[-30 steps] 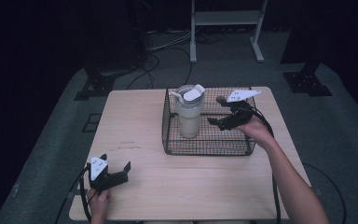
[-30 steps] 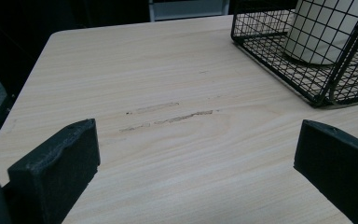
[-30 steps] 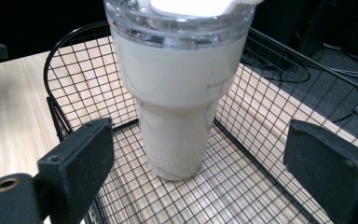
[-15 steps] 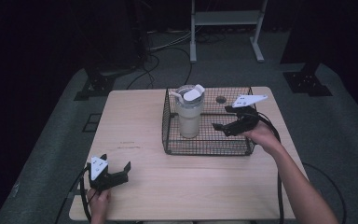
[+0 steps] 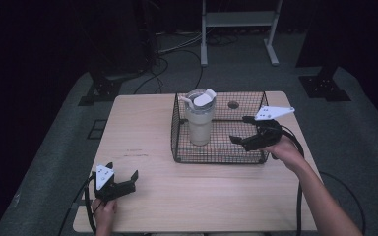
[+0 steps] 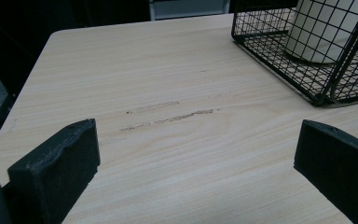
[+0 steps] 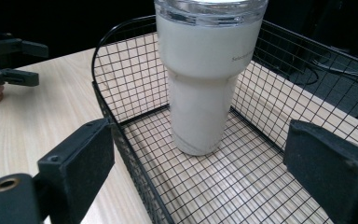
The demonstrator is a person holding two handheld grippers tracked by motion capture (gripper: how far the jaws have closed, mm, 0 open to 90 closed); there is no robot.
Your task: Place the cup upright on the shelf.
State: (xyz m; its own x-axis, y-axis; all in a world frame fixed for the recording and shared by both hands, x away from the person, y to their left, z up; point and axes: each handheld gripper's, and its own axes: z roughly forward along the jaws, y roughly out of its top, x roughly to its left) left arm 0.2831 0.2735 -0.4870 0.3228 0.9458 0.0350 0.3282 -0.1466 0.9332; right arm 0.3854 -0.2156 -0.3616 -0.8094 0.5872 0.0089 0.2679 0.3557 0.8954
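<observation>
Cream tumbler (image 5: 200, 124), black wire-grid basket (image 5: 216, 156), pale wood-grain table (image 5: 197, 196), black tongs (image 5: 120, 181)

We see a cream-white tumbler (image 5: 200, 123) standing upright inside a black wire basket (image 5: 220, 155), close to the basket's left wall. It widens above a narrower base and wears a clear lid with a raised white flap. The basket itself is rectangular, open-topped, and sits flat with the tumbler its sole content.

Tumbler (image 5: 200, 120) upright in basket (image 5: 216, 156)
</observation>
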